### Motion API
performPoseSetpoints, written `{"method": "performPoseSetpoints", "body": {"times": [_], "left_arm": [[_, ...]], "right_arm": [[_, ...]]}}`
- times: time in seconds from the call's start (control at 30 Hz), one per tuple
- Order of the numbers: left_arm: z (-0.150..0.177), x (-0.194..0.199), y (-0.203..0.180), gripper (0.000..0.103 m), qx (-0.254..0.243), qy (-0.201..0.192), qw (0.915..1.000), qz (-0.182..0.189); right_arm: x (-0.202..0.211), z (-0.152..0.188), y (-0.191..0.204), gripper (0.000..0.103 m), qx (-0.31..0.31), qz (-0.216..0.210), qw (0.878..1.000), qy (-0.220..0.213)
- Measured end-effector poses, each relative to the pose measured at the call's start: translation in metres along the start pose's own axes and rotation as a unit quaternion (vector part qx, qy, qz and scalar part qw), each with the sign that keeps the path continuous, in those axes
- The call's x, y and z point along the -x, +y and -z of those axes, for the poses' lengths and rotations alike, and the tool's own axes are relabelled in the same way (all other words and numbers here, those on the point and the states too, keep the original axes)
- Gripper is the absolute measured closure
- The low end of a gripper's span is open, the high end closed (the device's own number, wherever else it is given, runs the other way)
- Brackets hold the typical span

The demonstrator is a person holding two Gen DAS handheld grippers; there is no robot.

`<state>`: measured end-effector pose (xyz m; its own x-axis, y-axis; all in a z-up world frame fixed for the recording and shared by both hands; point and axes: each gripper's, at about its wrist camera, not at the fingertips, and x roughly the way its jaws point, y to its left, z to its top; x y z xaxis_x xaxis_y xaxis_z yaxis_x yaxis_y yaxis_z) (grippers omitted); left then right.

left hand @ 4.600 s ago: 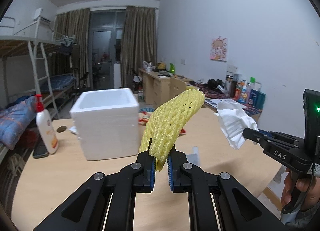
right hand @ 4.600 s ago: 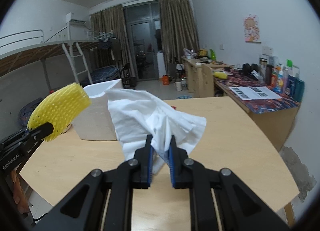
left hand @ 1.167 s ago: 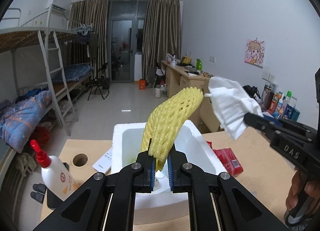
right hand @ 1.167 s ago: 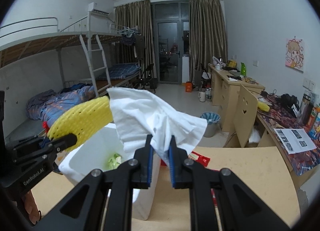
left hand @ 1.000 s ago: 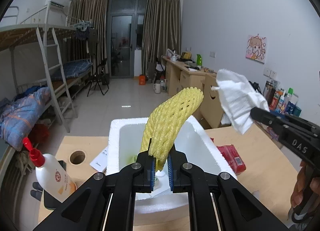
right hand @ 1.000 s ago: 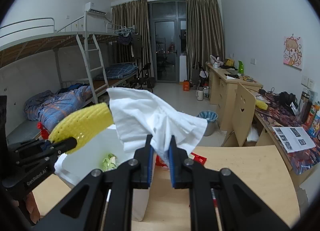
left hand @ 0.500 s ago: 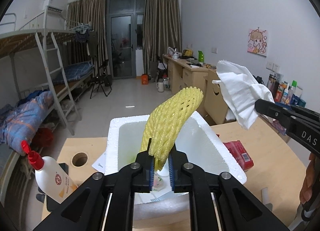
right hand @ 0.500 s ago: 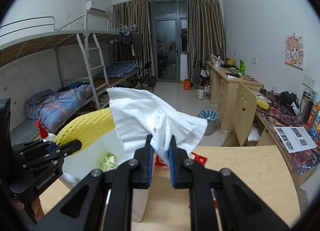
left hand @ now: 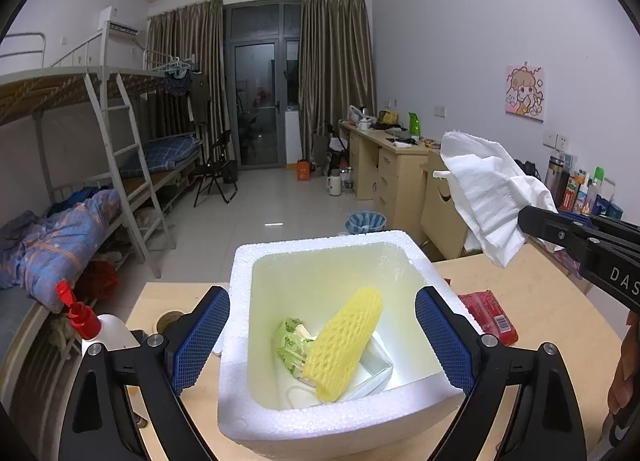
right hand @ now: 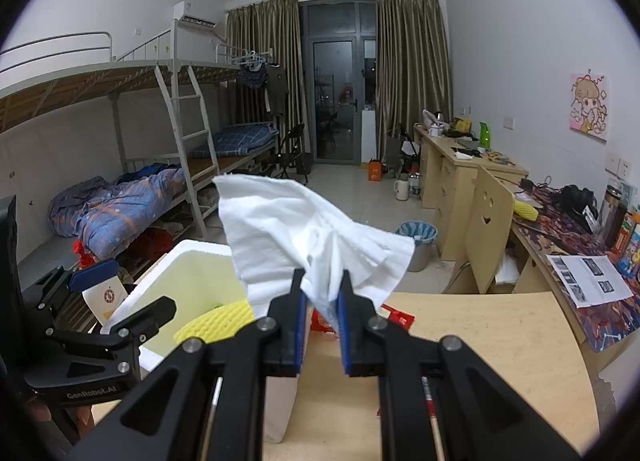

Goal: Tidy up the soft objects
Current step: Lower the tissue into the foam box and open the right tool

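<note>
A white foam box (left hand: 242,345) stands on the wooden table. A yellow foam net sleeve (left hand: 344,341) lies tilted inside it, on a green wrapper (left hand: 290,341) and white items. My left gripper (left hand: 322,335) is wide open above the box, its blue pads either side of the rim. My right gripper (right hand: 322,303) is shut on a crumpled white cloth (right hand: 304,229), held in the air right of the box. The cloth also shows in the left wrist view (left hand: 486,193). The box (right hand: 192,261) and sleeve (right hand: 218,325) show at lower left in the right wrist view.
A white bottle with a red cap (left hand: 94,327) stands left of the box, beside a round cable hole (left hand: 166,321). A red packet (left hand: 488,317) lies right of the box. A bunk bed, desks, a chair and a bin fill the room behind.
My left gripper has opened and the yellow sleeve has dropped into the foam box. My right gripper still holds the cloth, at about the same height.
</note>
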<state>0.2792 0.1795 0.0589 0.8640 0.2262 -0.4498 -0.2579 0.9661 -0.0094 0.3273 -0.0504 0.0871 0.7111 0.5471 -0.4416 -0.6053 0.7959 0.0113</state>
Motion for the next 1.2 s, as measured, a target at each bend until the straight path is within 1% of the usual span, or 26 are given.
{"method": "performPoseSetpoints", "body": {"times": [0.23, 0.4, 0.57, 0.8, 0.93, 1.1, 1.2], "left_arm": [[0.000, 0.006, 0.005, 0.009, 0.011, -0.007, 0.9999, -0.006], [0.003, 0.016, 0.013, 0.009, 0.018, -0.011, 0.9995, -0.022], [0.004, 0.024, 0.022, 0.009, 0.026, -0.013, 0.9988, -0.040], [0.006, 0.044, 0.043, 0.009, 0.040, -0.026, 0.9968, -0.064], [0.009, 0.056, 0.058, 0.008, 0.060, -0.037, 0.9950, -0.071], [0.012, 0.059, 0.073, 0.008, 0.083, -0.042, 0.9925, -0.079], [0.013, 0.056, 0.082, 0.008, 0.089, -0.038, 0.9917, -0.084]], "right_arm": [[-0.003, 0.001, 0.001, 0.086, 0.005, -0.007, 1.000, 0.006], [-0.009, 0.003, 0.006, 0.086, 0.007, -0.018, 1.000, 0.014], [-0.012, 0.005, 0.019, 0.086, 0.018, -0.033, 0.999, 0.019], [-0.018, 0.003, 0.036, 0.086, 0.028, -0.055, 0.998, 0.027], [-0.020, 0.005, 0.046, 0.086, 0.031, -0.070, 0.997, 0.032], [-0.021, 0.003, 0.054, 0.086, 0.031, -0.081, 0.996, 0.033], [-0.023, 0.004, 0.056, 0.086, 0.032, -0.082, 0.996, 0.034]]}}
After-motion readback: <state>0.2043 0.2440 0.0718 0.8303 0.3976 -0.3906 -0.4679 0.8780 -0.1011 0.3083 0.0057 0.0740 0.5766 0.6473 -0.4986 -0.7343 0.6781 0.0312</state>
